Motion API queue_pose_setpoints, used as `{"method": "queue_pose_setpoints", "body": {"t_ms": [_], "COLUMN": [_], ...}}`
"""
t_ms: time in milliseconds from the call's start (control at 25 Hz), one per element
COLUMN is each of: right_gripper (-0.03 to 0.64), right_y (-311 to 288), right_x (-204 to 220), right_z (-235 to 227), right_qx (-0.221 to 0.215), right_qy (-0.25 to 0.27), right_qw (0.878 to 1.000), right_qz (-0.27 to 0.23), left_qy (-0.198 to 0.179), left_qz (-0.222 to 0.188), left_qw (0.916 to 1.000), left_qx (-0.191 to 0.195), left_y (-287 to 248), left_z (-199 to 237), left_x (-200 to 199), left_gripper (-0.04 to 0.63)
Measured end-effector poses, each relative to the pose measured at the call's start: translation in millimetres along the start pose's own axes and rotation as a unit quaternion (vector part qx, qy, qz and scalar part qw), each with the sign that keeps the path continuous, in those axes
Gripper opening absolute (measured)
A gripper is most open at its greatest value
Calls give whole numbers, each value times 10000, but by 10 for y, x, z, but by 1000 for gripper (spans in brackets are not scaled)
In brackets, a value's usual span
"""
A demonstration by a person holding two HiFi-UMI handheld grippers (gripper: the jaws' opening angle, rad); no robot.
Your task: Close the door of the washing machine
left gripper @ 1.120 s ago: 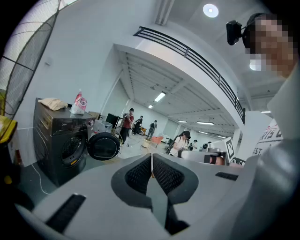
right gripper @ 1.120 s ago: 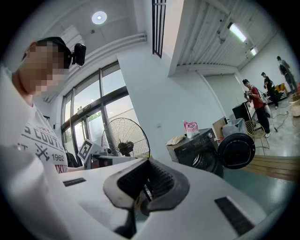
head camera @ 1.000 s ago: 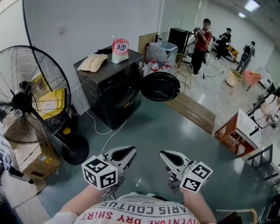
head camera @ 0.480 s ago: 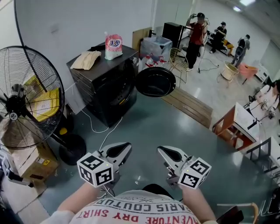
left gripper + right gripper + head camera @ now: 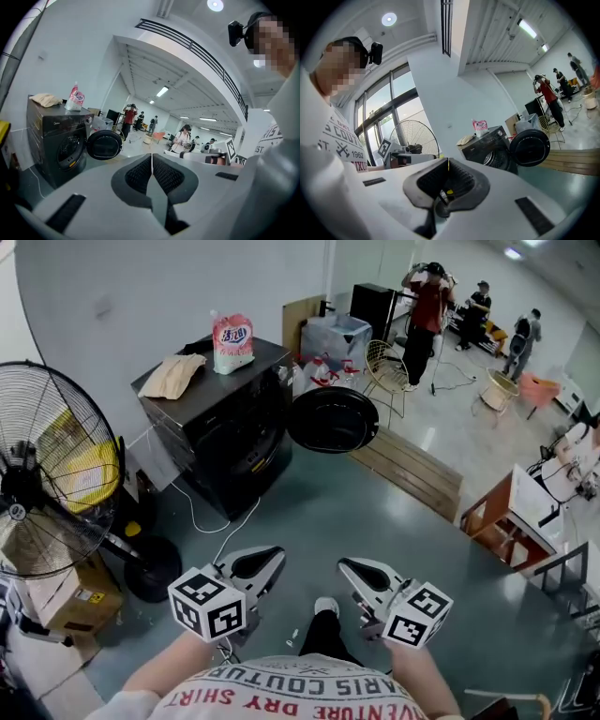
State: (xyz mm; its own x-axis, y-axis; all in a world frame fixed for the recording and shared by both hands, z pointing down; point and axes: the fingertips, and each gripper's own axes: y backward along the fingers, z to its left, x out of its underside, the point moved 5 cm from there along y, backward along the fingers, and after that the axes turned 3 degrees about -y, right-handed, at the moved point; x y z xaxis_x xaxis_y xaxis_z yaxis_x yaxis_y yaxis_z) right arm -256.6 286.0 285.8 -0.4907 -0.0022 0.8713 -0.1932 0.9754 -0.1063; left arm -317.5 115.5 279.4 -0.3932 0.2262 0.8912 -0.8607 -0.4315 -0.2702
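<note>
The washing machine [image 5: 220,432] door [image 5: 333,420] stands open; both your claws are closed and empty.
Your left claw [image 5: 274,557] and right claw [image 5: 347,566] sit low at centre frame; the machine stands upper left, door swung out to its right.

The left gripper [image 5: 151,158] fills the lower part of the view, its ribbed dark pads pressed together with nothing between them. Beyond it, at the left, stands a dark front-loading washing machine [image 5: 52,140]. Its round door [image 5: 104,145] is swung wide open to the right, leaving the drum opening [image 5: 69,146] exposed. On the machine's top lie a beige cloth [image 5: 46,99] and, just beside it, an upright pink-and-white detergent pouch [image 5: 75,97]. Farther back, a person in a red shirt [image 5: 129,118] stands with arms raised, others nearby. A marker cube [image 5: 231,150] shows at the right.
</note>
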Motion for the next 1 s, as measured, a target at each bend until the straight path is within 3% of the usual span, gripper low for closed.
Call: {"method": "queue_pose_setpoints", "body": {"t_ms": [600, 1000], "right_gripper": [23, 23], "right_y": [-440, -810], "right_x": [-1107, -1400], "right_z": [-2087, -2899], "right_qx": [-553, -515], "right_qy": [-253, -173], "right_qw": [9981, 9975], "right_qz": [135, 442], "left_qy": [228, 386], "left_qz": [58, 59], "left_qw": [9989, 9983], "left_qx": [-398, -435], "left_y": [-2040, -2772], "left_z": [745, 1262], "left_x": [-786, -1007], "left_gripper": [34, 34]}}
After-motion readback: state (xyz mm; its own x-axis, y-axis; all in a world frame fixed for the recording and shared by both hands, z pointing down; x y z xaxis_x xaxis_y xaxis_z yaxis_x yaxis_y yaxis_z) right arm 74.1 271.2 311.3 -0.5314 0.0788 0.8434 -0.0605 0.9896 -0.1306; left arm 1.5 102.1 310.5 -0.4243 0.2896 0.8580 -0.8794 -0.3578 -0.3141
